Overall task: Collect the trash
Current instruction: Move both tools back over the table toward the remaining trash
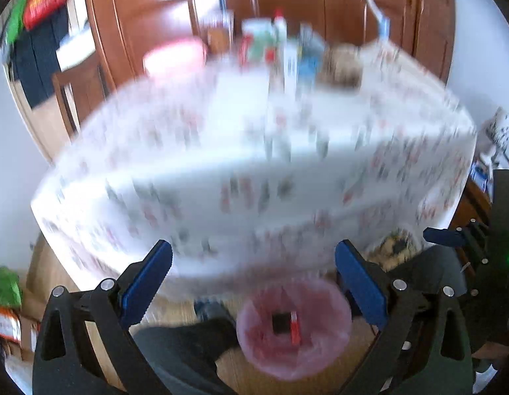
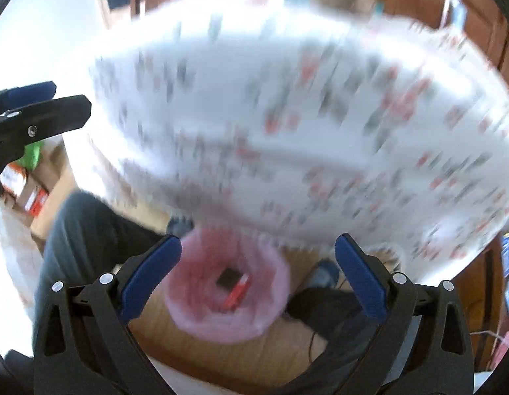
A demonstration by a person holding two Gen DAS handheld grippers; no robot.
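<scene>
Both views are motion-blurred. A bin lined with a pink bag (image 1: 294,329) stands on the wooden floor below the table's near edge; a dark piece and a red piece of trash lie inside it. It also shows in the right wrist view (image 2: 228,293). My left gripper (image 1: 253,263) is open and empty, above and in front of the bin. My right gripper (image 2: 257,256) is open and empty, above the bin. The left gripper's tip shows at the left of the right wrist view (image 2: 57,108). The right gripper's finger shows at the right of the left wrist view (image 1: 445,235).
A table with a white patterned cloth (image 1: 254,164) fills the middle; blurred bottles and boxes (image 1: 287,52) stand at its far edge. Wooden chair (image 1: 76,98) at left, wooden cabinets behind. The person's legs (image 2: 83,230) are beside the bin. Boxes (image 2: 34,194) lie on the floor at left.
</scene>
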